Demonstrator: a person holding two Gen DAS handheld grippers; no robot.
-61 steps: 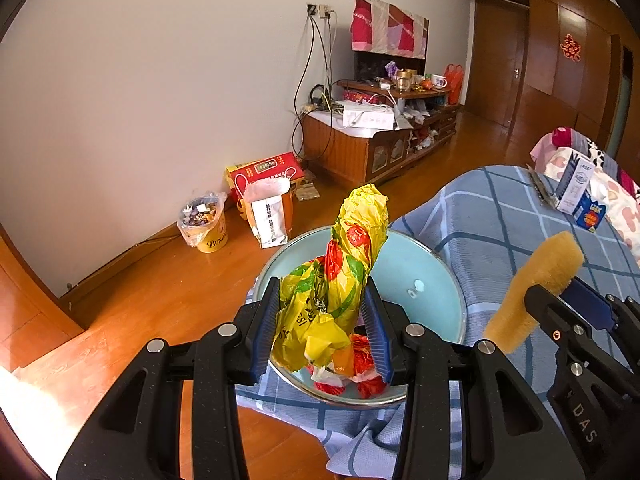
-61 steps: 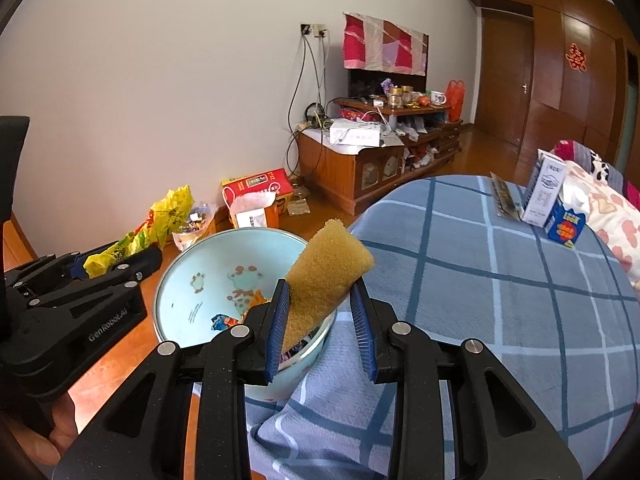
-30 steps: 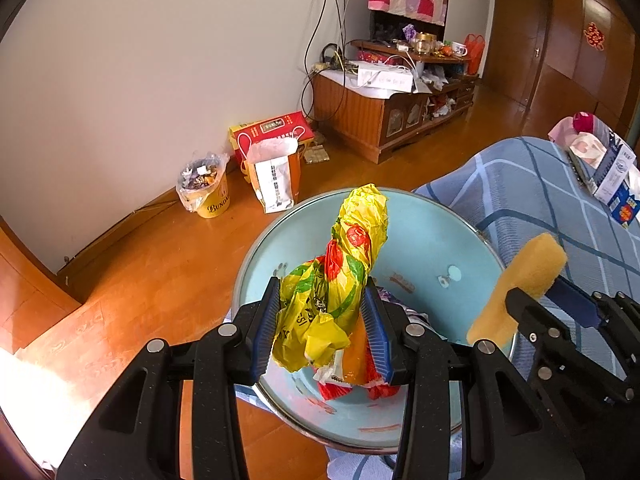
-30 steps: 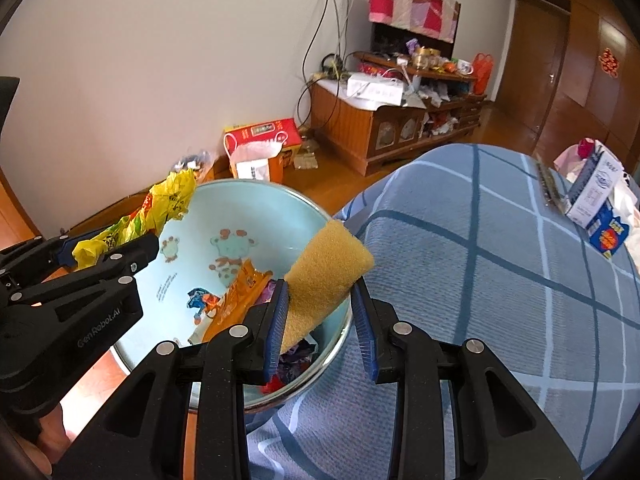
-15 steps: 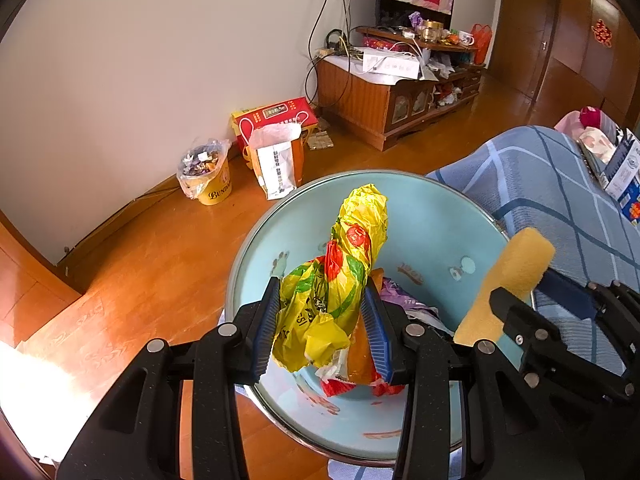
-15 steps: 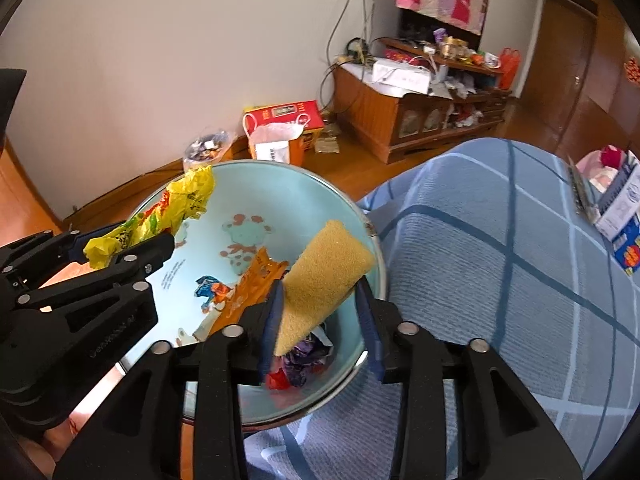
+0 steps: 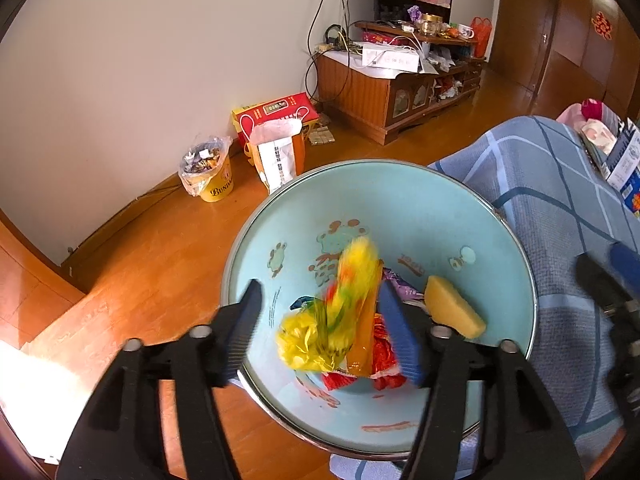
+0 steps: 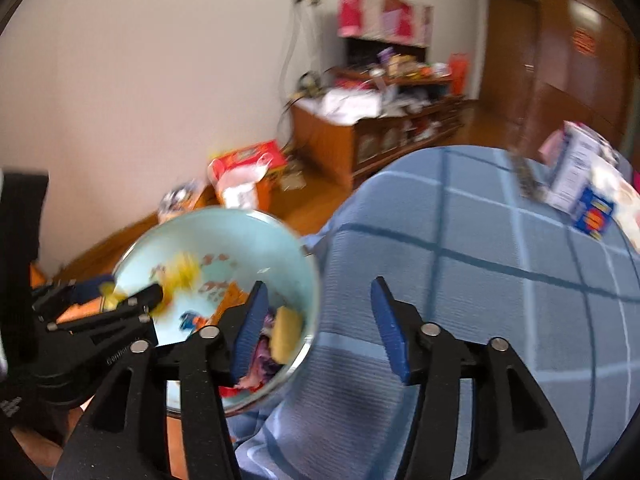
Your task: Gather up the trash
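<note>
My left claw is spread wide over the pale blue basin, the blurred yellow wrapper loose between its pads. My right claw gapes empty too; the yellow sponge lies inside the basin among other wrappers.

Yellow bucket on the floor: lettering reads roughly "BUNDM", end unclear. Purple wrapper in the bowl: "17". Box print illegible.
</note>
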